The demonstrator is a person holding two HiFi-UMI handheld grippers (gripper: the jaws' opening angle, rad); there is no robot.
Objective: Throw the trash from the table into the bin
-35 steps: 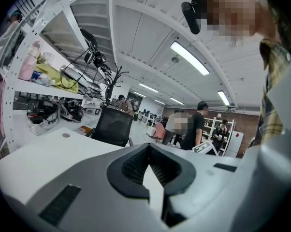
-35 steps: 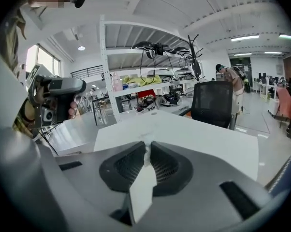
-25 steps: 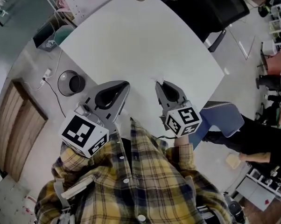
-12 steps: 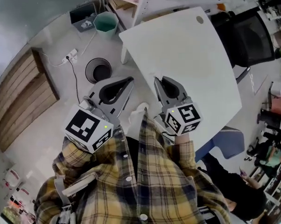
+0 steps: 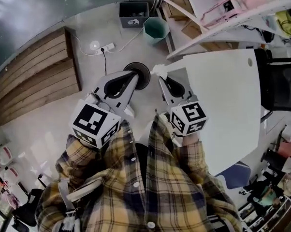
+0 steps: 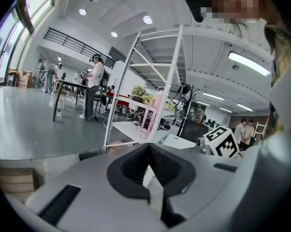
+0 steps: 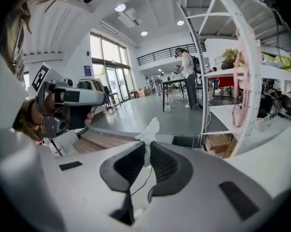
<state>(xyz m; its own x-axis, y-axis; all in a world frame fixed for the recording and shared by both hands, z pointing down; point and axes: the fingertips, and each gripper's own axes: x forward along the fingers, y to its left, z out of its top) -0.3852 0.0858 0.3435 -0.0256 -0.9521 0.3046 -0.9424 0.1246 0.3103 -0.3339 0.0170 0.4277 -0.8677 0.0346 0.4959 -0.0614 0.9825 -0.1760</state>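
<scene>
My right gripper (image 5: 161, 79) is shut on a small white scrap of crumpled paper (image 5: 158, 70), which sticks out past the fingertips. In the right gripper view the paper (image 7: 149, 128) stands pinched between the black pads of that gripper (image 7: 146, 148). A round black bin (image 5: 144, 77) stands on the floor just left of the paper and beside the table's corner. My left gripper (image 5: 134, 77) hangs over the bin's left half and hides it. Its jaws (image 6: 148, 148) meet at the tips with nothing between them.
The white table (image 5: 227, 105) lies to the right, with a white rack (image 5: 223, 13) behind it. A green bucket (image 5: 156, 27), a black box (image 5: 134, 14) and a power strip (image 5: 106, 48) with its cable sit on the floor beyond the bin. Wooden decking (image 5: 39, 79) runs along the left.
The person has turned left, away from the table and toward the floor. Both grippers swung along and now hang at the black bin. The right one still holds the paper.
</scene>
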